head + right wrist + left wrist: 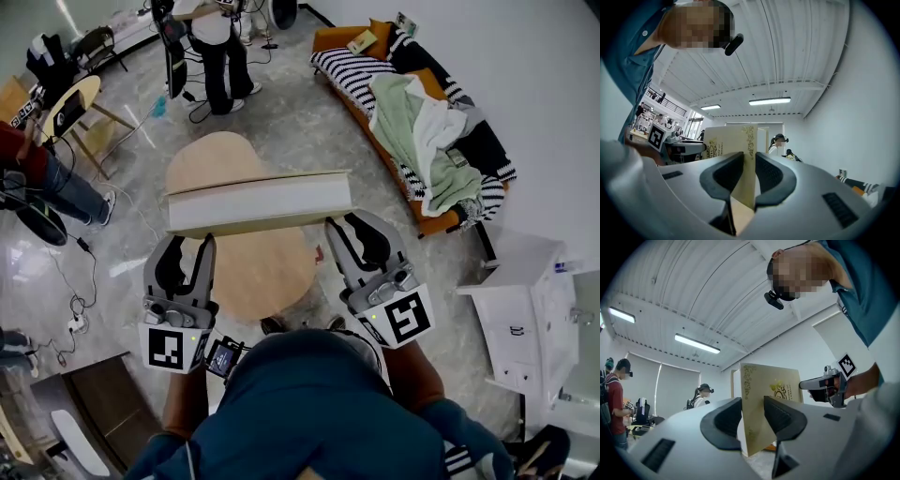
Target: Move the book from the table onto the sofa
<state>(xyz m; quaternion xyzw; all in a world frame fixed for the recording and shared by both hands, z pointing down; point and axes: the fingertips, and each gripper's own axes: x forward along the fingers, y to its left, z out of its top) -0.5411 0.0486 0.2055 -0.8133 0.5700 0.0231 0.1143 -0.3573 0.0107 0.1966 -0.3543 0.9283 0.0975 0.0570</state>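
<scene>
Head view, looking steeply down past your own blue shirt [309,412]: your left gripper [187,242] and right gripper [349,225] each bite one end of the book [258,202]. It hangs level and edge-on between them, clear of any surface. Left gripper view bears this out — both dark jaws press on the cream cover, one on each face. Right gripper view shows the same clamp at the other end, with the gold-patterned cover standing upright between the jaws.

Directly beneath the book, at twelve o'clock, lies the pale wooden table [253,281], bare where it shows. Farther out, at about two o'clock, the orange sofa [429,223] runs along the white wall [525,75]. Its seat is heaped with a striped blanket [342,66] and a green cloth [403,122]. A white cabinet [520,300] stands at three o'clock. People [217,47] stand at eleven o'clock, well apart from you.

The step in hand looks like the carry — the book is off the table and not yet at the sofa. Next you would swing toward two o'clock and keep both grips even so the book stays level. Choose a flat spot among the heap, because a book set on bunched fabric may slide.
</scene>
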